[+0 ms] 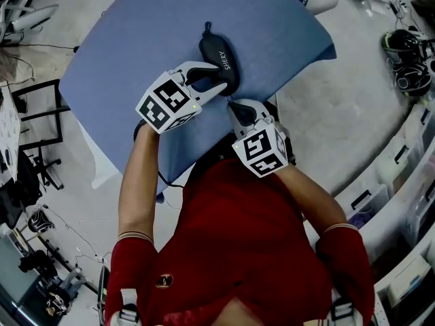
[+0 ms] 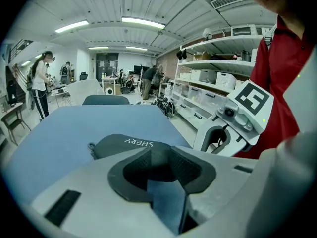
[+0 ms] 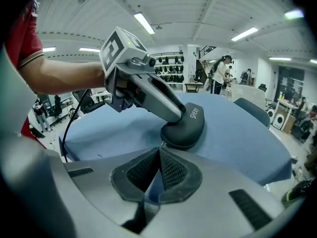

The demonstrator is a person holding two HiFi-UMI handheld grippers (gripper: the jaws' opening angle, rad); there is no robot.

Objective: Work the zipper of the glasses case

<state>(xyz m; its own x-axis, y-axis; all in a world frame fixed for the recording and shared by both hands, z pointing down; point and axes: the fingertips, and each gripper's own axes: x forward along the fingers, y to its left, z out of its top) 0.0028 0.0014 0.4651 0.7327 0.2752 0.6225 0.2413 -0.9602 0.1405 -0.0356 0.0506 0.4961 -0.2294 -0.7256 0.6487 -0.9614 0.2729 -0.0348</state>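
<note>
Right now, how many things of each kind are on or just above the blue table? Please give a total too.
glasses case: 1
grippers: 2, the left gripper and the right gripper
Total: 3

Head camera looked steeply down from over the person onto the blue table (image 1: 136, 60), both grippers in frame. Camera on the left gripper (image 1: 223, 79) sat low behind its jaws and faced across the table toward shelving (image 2: 213, 83). Camera on the right gripper (image 1: 231, 103) faced roughly the opposite way. All three views shared the glasses case (image 1: 219, 53), close ahead of both gripper cameras; each of those also caught the other gripper.
</note>
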